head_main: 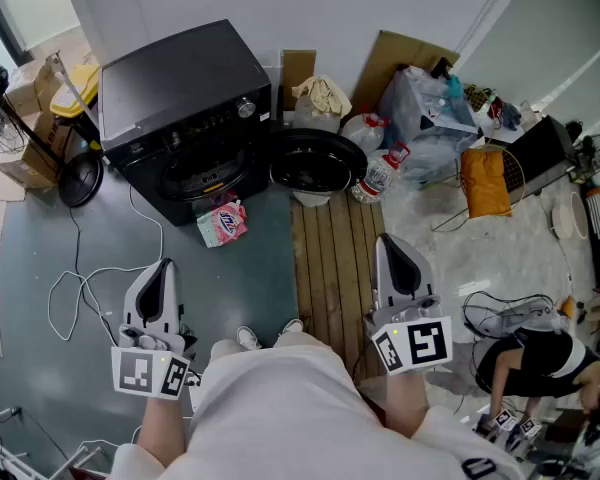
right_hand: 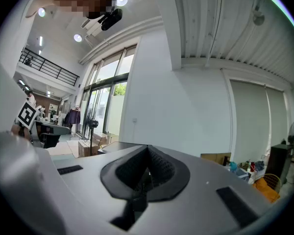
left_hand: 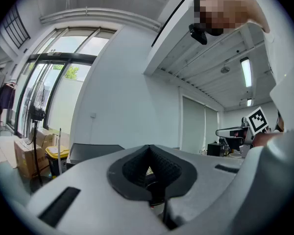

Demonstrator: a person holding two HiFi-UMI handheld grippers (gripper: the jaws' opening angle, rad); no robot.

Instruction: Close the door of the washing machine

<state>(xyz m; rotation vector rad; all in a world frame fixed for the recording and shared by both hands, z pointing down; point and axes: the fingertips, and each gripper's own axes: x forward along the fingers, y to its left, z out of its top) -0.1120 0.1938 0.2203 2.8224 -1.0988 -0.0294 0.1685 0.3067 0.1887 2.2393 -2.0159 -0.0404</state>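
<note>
- The step in hand is the approach, and nothing has touched the machine yet. Both claws hang low near my body, well apart from the washing machine (head_main: 185,118).
- The left claw (head_main: 162,268) has its jaws together with nothing between them, as its own view shows. The right claw (head_main: 392,243) is likewise fully closed and empty.
- The black washing machine stands on the floor (head_main: 250,268) against the wall, its front turned towards me and a little to picture-left.
- Its door (head_main: 316,162) is swung wide open, to the right of the drum opening (head_main: 205,173) and just above the wooden slats (head_main: 330,258).
- The door is round (so it has no long axis to speak of). Its hinge edge sits at the machine's front corner, and its free edge points away to picture-right.
- Next, I judge, I step forward and put the right claw behind the free edge. Then I sweep the door leftward to the opening until it latches, minding the pink packet (head_main: 222,223) on the floor.
</note>
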